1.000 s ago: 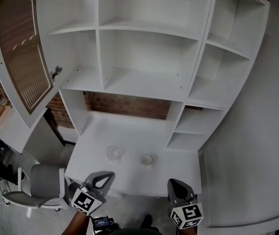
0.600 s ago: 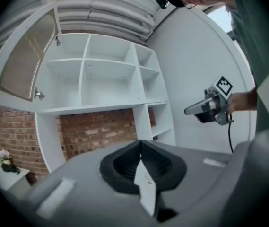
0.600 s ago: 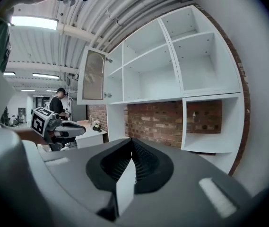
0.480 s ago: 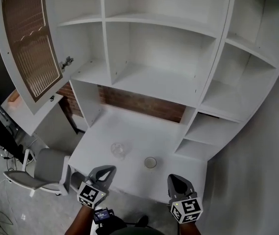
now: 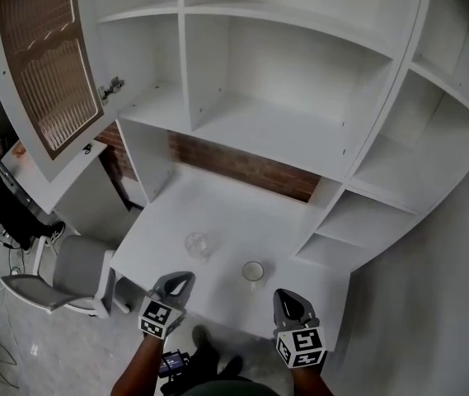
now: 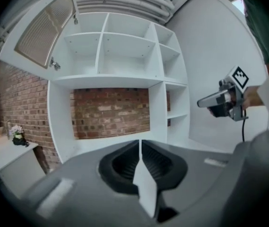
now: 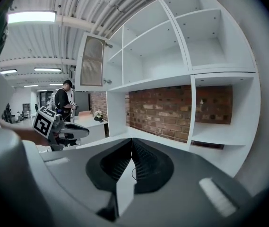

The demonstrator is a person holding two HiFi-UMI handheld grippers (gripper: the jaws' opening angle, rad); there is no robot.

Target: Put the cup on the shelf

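Note:
A small white cup stands on the white desk near its front edge, with a clear glass to its left. The white shelf unit rises above the desk, its compartments bare. My left gripper hovers at the desk's front edge, just below the glass. Its jaws are opening, with only a thin slit between them and nothing in it. My right gripper hangs at the front edge, right of the cup, shut and empty. Neither touches the cup.
A cabinet door with a ribbed brown panel stands open at the upper left. A grey chair sits left of the desk. A brick wall backs the desk. A person stands far off by a side table.
The head view has swung closer to the shelf unit, which now fills more of the frame. Both grippers stay at the desk's front edge, slightly nearer the glass and cup.

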